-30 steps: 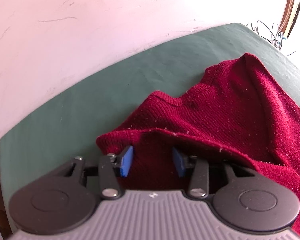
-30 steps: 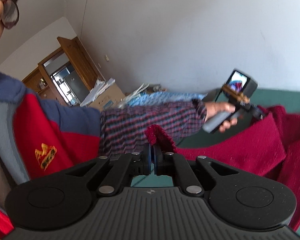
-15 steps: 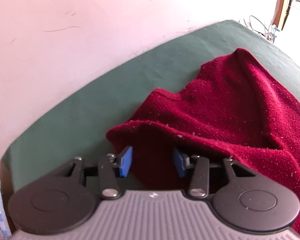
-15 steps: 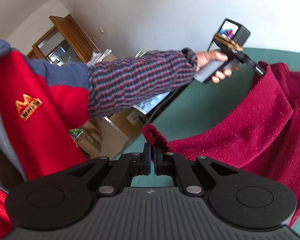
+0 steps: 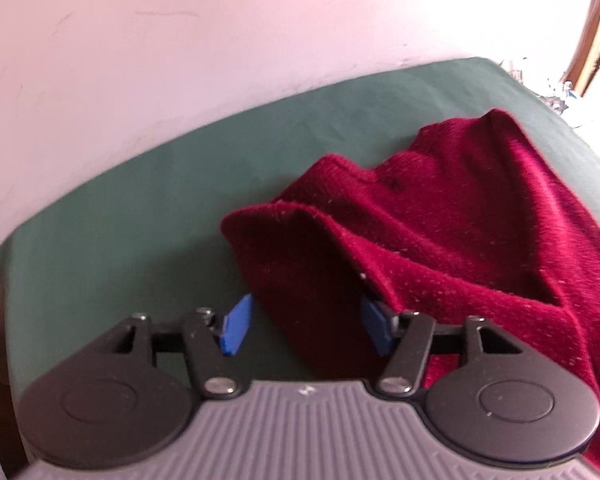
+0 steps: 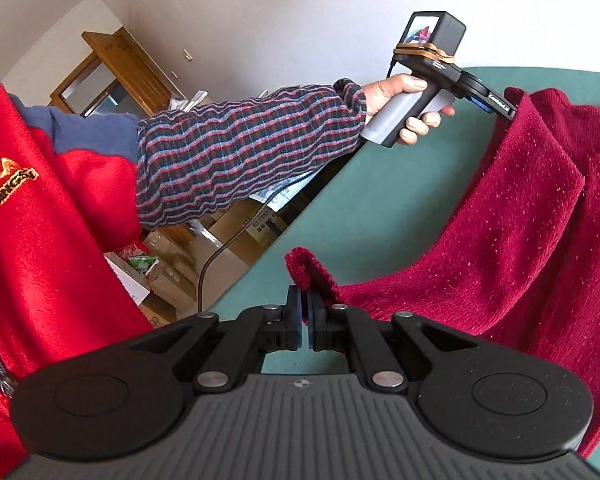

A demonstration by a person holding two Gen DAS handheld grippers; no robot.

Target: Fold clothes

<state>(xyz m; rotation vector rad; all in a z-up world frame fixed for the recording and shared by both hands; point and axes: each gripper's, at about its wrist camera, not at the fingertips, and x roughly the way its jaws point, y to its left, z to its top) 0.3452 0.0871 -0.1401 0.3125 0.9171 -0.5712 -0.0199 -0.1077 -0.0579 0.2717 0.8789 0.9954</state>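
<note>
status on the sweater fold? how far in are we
Early. Done: the red sweater is on the green table, one edge doubled over but still rumpled. In hand: the right hand-held gripper is shut on a sweater corner; the left hand-held gripper is opening, with cloth between its blue pads but no longer pinched. Left: no tidy folded shape yet, so probably most of the folding.

At lower centre, the right gripper pinches a corner of the dark red knitted sweater, which drapes over the green table at right.
</note>
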